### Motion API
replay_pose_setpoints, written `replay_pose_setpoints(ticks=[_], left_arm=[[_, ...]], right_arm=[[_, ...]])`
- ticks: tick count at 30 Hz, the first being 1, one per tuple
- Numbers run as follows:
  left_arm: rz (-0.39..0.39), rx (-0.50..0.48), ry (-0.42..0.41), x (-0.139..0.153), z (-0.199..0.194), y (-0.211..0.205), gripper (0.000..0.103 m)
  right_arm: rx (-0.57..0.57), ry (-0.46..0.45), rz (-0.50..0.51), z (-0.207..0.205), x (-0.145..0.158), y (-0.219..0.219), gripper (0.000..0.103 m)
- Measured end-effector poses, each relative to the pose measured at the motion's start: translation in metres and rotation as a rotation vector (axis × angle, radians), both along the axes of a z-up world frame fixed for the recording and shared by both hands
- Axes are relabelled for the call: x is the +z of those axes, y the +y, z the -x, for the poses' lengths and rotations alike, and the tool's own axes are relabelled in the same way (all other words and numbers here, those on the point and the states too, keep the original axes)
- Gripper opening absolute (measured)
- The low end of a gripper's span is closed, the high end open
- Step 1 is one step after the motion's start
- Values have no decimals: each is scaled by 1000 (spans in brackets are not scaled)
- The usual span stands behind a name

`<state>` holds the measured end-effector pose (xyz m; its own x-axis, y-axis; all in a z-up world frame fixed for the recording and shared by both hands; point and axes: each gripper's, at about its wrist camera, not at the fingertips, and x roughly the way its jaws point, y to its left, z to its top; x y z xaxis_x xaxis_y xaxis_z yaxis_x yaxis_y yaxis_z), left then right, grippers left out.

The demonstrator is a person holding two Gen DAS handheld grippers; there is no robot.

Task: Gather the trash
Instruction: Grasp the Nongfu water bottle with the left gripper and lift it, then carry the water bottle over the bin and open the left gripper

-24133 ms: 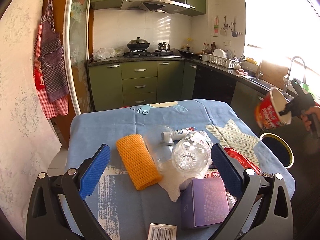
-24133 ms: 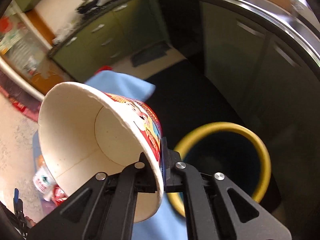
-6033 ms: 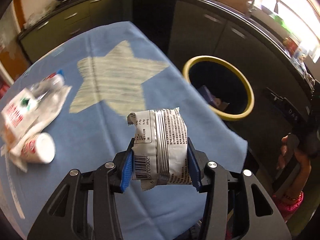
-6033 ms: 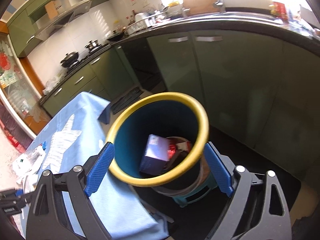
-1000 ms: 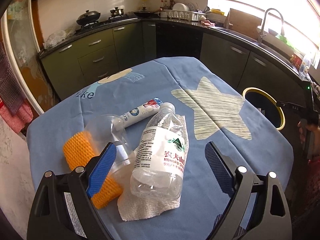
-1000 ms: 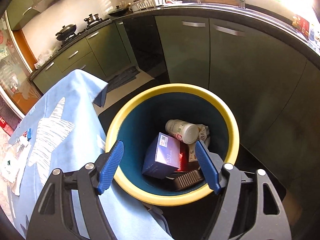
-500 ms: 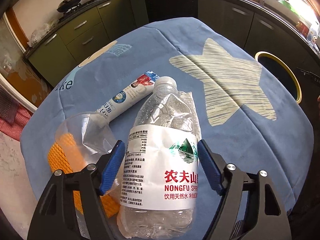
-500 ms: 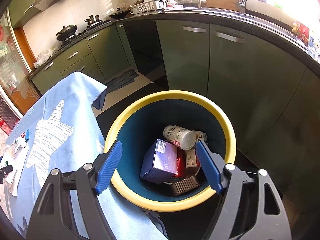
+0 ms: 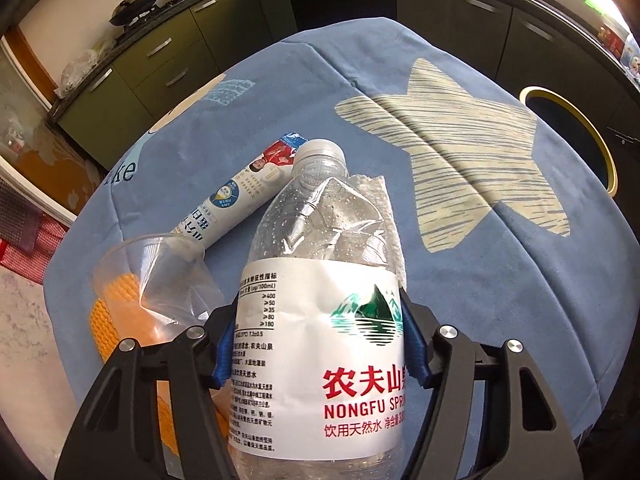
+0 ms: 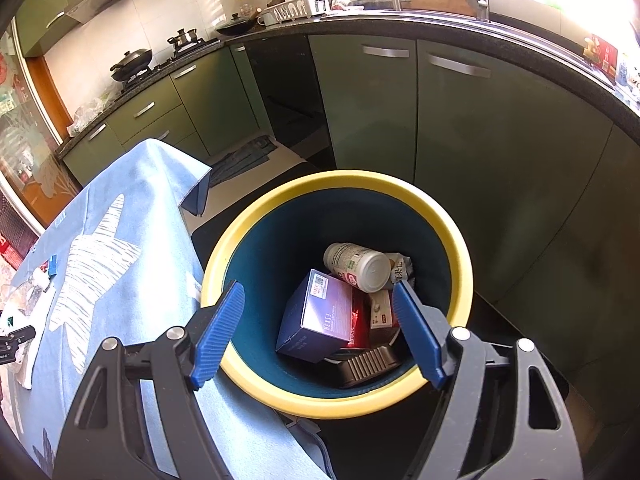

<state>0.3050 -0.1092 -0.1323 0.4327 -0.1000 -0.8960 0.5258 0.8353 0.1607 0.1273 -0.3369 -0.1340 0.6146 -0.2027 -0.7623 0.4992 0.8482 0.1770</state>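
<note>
On the blue-clothed table beside the yellow-rimmed bin, the left gripper pinches an empty, crumpled water bottle at its label, likely light, springy and slippery, while the right gripper hangs wide open over the bin.

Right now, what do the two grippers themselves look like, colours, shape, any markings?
Both match. The left gripper and right gripper each have black, triangular cut-out arms with round silver bolts. The fingers carry blue ribbed pads. No cables, sleeves or markings show on them.
</note>
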Motion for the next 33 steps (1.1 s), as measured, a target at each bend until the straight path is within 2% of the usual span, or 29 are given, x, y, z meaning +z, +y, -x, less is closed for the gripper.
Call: replay_pose_setpoints(ticks=[9,15,19,25,28,33], left_arm=[[33,-37,-62,35,22,-12,64],[73,-126,-71,57,48,-48,64],[109,-229,-66,69,66,-94,64],[151,-385,-51,77,81,-185,64],[167,-448,-18,72,82,-236,64],[164,-496,30,50,69,-313,64]], right_arm=[[-7,-18,12,14,8,-1,72],[-43,-47,35,37,24,-11,72],[-80,-59,39,57,28,-25,72],[-143,-60,22,89,22,-55,72],[-173,-60,14,104,19,-71,72],[-210,-63,-4,122,13,-92,72]])
